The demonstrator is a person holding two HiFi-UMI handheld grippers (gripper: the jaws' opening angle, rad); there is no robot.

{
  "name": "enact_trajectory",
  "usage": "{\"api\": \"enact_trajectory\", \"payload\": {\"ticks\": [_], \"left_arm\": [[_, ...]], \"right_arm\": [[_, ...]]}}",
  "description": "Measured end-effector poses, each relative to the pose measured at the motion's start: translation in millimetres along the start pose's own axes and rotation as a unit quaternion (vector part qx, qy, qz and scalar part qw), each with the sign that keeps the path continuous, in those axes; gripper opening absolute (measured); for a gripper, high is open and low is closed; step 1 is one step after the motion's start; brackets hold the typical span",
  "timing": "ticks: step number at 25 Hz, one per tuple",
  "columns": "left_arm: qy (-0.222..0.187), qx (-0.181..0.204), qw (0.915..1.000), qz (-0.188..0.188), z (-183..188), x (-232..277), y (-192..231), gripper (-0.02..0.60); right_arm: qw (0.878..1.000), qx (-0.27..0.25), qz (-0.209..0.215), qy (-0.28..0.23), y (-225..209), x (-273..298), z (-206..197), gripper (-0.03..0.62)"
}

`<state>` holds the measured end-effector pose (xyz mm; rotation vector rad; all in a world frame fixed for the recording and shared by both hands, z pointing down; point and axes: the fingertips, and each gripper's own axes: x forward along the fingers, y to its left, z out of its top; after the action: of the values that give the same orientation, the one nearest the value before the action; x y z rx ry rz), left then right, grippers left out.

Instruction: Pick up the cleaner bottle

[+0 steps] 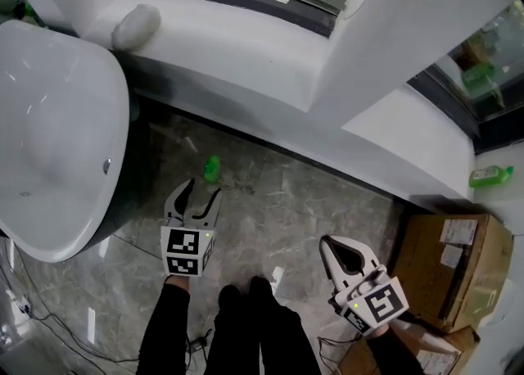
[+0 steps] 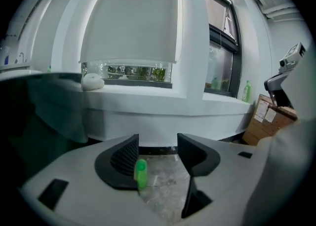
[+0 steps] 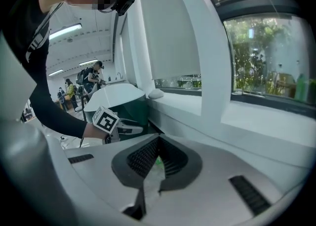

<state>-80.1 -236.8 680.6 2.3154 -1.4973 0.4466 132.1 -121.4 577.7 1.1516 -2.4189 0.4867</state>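
Left gripper (image 1: pixel 203 192): jaws were spread wide with nothing clasped; it was angled down toward the floor from a black sleeve (image 1: pixel 168 324).
Cleaner bottle (image 1: pixel 212 169): green, stood on the marble floor (image 1: pixel 278 201) just beyond the left jaw tips, untouched; its base was cut off by the gripper body in the left gripper view.
Right gripper (image 1: pixel 326 242): jaws were pressed tip to tip, empty; a green speck glimpsed through their gap could not be identified.
Right forearm (image 1: pixel 397 353): mostly cut off at the head view's lower edge.

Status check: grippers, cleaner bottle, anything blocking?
Left gripper open, empty. Right gripper shut, empty. Cleaner bottle standing on floor ahead of left jaws, untouched. Nothing in between; white tub off to its left.
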Motion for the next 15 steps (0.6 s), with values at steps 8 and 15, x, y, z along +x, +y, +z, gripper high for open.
{"api": "enact_trajectory", "payload": {"ticks": [8,15], "left_arm": [[0.011,-0.003,0.9999,0.005,-70.5,50.2,19.3,0.245],[0.014,0.002,0.9998,0.014,-114.8,83.5,30.5,0.245]], "right_arm": [[1.0,-0.013,0.005,-0.003,-22.3,50.4,-53.9,0.003],[0.999,-0.023,0.018,-0.014,-31.0,91.1,-87.3,0.003]]}}
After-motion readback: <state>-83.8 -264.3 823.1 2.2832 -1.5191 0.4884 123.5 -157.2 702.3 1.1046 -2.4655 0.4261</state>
